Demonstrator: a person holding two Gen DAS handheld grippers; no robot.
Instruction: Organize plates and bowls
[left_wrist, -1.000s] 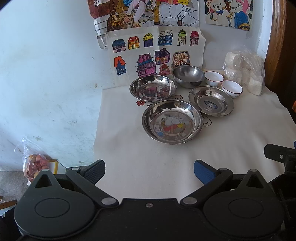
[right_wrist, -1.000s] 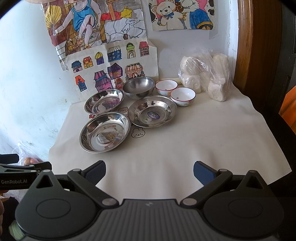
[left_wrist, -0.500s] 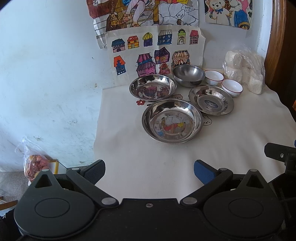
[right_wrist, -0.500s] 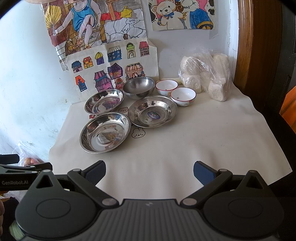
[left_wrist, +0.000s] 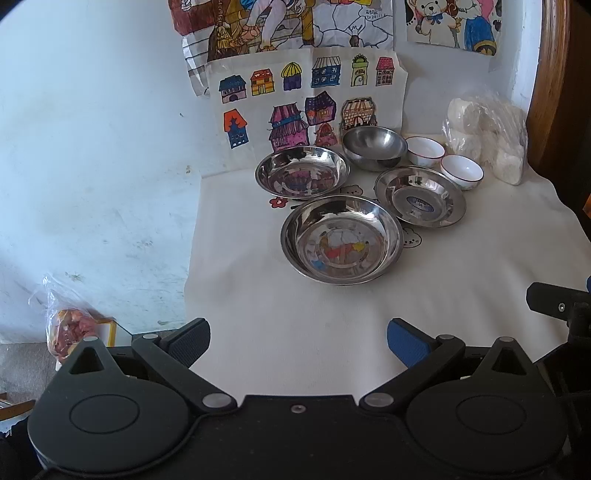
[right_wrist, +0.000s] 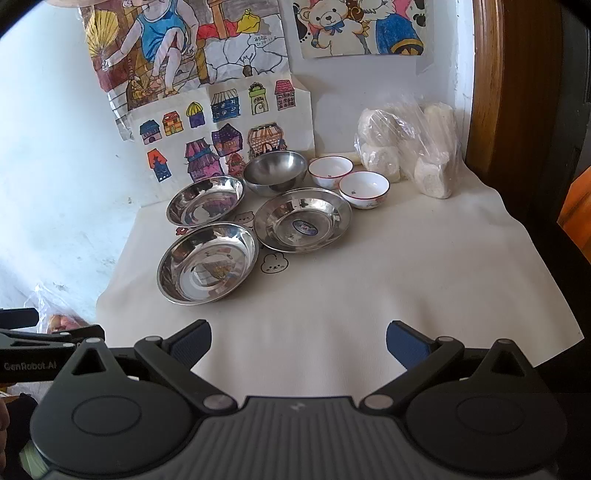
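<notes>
step: pre-grasp, nothing stacked | left gripper (left_wrist: 297, 338), right gripper (right_wrist: 298, 338): fingers wide apart, empty | three steel plates (left_wrist: 341, 240) just before steel bowl (left_wrist: 373, 146), two white bowls (right_wrist: 364, 188) beside it | next: reach nearest plate rim

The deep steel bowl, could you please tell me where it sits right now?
In both views the deep steel bowl stands at the back of the table by the wall drawings, with a white bowl to its right and steel plates in front.
</notes>
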